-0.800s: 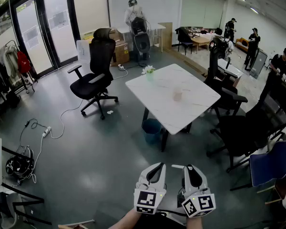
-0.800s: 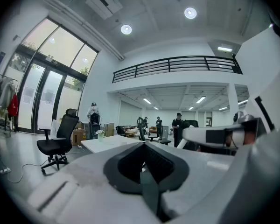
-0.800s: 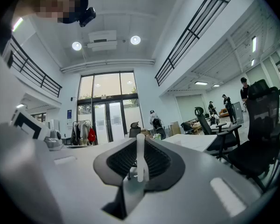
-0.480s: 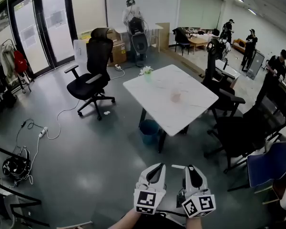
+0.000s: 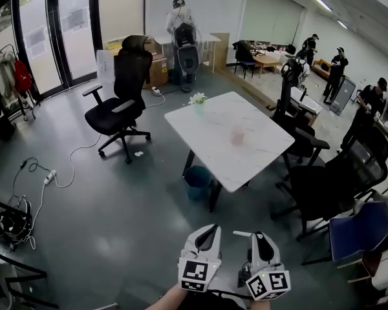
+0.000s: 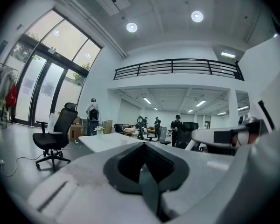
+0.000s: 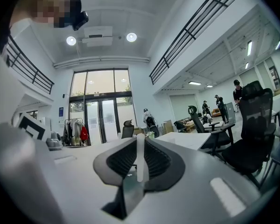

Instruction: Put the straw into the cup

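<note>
Straw (image 7: 140, 154) stood pinched in right claw (image 7: 139, 146); left claw (image 6: 143, 146) closed, empty. Cup (image 5: 238, 135) sat on desk (image 5: 210, 116) well ahead, black chairs (image 5: 119, 99) flanking it, blue bin (image 5: 196, 181) beneath.

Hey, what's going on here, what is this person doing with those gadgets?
A person stands on the open office floor with a grasping tool in each hand. The right tool is shut on a white straw; the left tool is shut and empty. The cup sits on the white table ahead, well out of reach.
</note>
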Action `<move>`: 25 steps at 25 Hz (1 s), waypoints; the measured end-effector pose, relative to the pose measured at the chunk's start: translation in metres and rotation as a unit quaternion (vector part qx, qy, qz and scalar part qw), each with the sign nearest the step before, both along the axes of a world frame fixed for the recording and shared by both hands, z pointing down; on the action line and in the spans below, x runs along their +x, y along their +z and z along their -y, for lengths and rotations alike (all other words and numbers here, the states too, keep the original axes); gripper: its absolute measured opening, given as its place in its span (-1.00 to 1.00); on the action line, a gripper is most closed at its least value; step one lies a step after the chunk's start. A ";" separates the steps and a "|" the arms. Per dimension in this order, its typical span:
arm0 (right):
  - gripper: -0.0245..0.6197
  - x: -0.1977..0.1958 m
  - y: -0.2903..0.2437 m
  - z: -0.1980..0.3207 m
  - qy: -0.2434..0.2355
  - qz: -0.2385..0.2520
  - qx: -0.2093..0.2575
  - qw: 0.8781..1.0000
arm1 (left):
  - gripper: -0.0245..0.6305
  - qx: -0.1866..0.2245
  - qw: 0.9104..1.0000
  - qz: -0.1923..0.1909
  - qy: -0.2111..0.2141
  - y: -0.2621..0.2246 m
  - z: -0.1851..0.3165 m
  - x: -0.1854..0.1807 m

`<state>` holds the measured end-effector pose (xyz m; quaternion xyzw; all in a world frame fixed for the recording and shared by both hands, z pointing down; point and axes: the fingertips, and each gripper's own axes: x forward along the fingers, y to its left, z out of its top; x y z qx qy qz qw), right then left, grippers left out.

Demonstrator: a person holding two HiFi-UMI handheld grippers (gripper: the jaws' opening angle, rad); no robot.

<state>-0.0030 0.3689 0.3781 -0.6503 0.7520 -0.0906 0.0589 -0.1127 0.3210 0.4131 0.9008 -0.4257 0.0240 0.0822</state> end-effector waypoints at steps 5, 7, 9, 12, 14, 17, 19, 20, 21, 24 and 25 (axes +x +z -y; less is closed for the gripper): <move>-0.77 0.005 -0.004 0.020 0.003 -0.003 0.007 1.000 | -0.92 -0.001 1.000 -0.001 -0.006 0.003 0.019 0.000; -0.77 0.011 -0.007 0.034 0.002 -0.005 0.007 1.000 | -0.92 0.000 1.000 0.000 -0.010 0.000 0.031 0.003; -0.77 0.017 -0.012 0.053 0.003 -0.007 0.010 1.000 | -0.92 0.003 1.000 0.003 -0.016 -0.003 0.049 0.005; -0.77 0.028 -0.015 0.084 0.002 -0.005 0.021 1.000 | -0.92 0.012 1.000 0.007 -0.027 -0.003 0.077 0.008; -0.77 0.035 -0.017 0.106 -0.005 -0.005 0.028 1.000 | -0.92 0.019 0.999 0.010 -0.034 -0.002 0.096 0.015; -0.77 0.047 -0.009 0.142 -0.015 -0.002 0.029 0.999 | -0.92 0.020 0.999 0.017 -0.037 0.007 0.131 0.030; -0.77 0.059 0.002 0.168 -0.017 0.002 0.021 1.000 | -0.92 0.015 0.999 0.023 -0.040 0.016 0.155 0.041; -0.77 0.067 0.007 0.182 -0.017 0.005 0.017 1.000 | -0.92 0.011 0.999 0.026 -0.042 0.020 0.168 0.046; -0.77 0.075 0.011 0.197 -0.017 0.007 0.014 1.000 | -0.92 0.007 0.999 0.030 -0.045 0.024 0.182 0.052; -0.77 0.098 0.017 0.246 -0.021 0.010 0.006 1.000 | -0.92 -0.004 0.998 0.037 -0.055 0.032 0.228 0.070; -0.77 0.105 0.017 0.263 -0.025 0.010 0.004 1.000 | -0.92 -0.006 0.997 0.040 -0.059 0.033 0.244 0.077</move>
